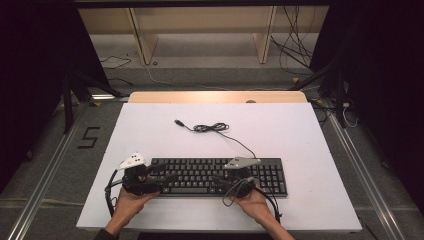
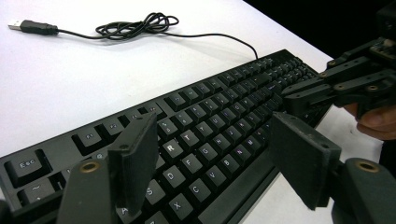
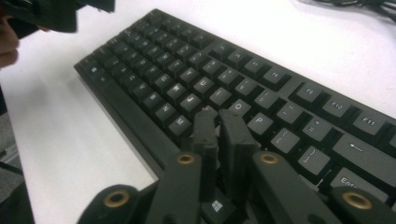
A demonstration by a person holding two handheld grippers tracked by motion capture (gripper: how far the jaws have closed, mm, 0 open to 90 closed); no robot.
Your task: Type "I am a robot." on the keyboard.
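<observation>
The black keyboard (image 1: 220,176) lies flat near the front edge of the white table (image 1: 310,165), its cable (image 1: 212,128) trailing away loose behind it. The right gripper (image 3: 218,122) has its jaws pressed together with nothing between them, tips poised over the letter keys like a single finger, while the left gripper (image 2: 212,154) hangs spread over the keys at the other end. To press well, I would bring the closed tips straight down on one keycap's centre, lightly, keeping the left jaws clear of neighbouring keys.

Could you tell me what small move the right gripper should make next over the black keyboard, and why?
Probably a short dip of the right gripper to press one key. Its jaws are shut into a narrow tip poised just above the black keyboard on the white table, near the K and L keys; the open left gripper hovers apart.
</observation>
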